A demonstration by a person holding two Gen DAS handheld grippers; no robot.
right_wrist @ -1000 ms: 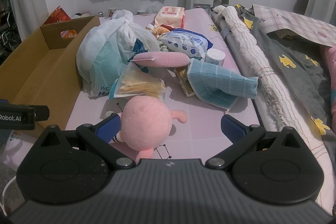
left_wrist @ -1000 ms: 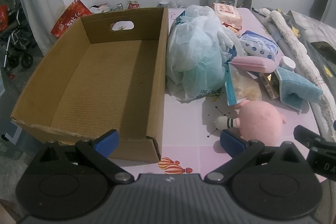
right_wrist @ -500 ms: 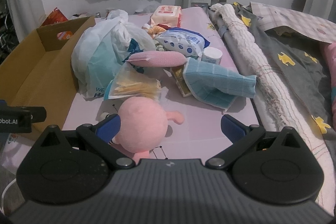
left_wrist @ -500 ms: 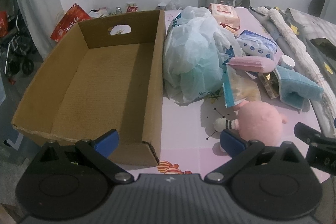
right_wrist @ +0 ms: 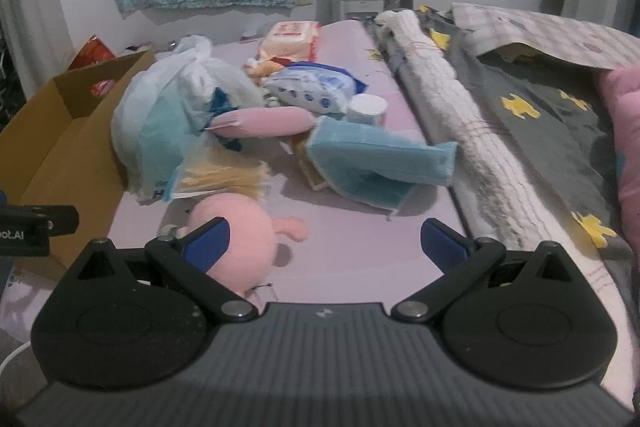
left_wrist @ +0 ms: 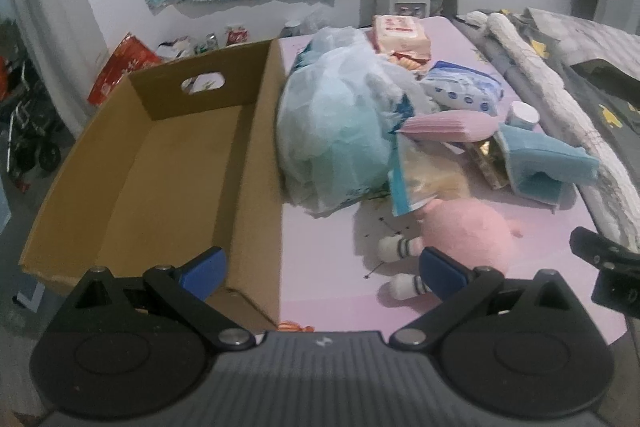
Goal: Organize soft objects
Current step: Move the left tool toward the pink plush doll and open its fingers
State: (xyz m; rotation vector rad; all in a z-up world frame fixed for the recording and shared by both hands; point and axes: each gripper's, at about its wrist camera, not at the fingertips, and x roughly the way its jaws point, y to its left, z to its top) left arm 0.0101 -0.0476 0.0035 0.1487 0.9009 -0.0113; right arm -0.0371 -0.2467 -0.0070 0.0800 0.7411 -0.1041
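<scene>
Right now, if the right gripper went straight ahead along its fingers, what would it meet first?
Probably the folded blue towel. The right gripper is open, with bare pink tabletop between its fingers; the pink plush toy lies off by its left finger. Depth is hard to judge through the fisheye.

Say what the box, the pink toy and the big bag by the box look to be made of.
Box: brown corrugated cardboard, matte, with ribbed walls and a torn edge.
Pink toy: plush fabric, fuzzy and rounded, probably stuffed.
Bag: thin plastic film, translucent and crinkled, with contents showing through.
</scene>
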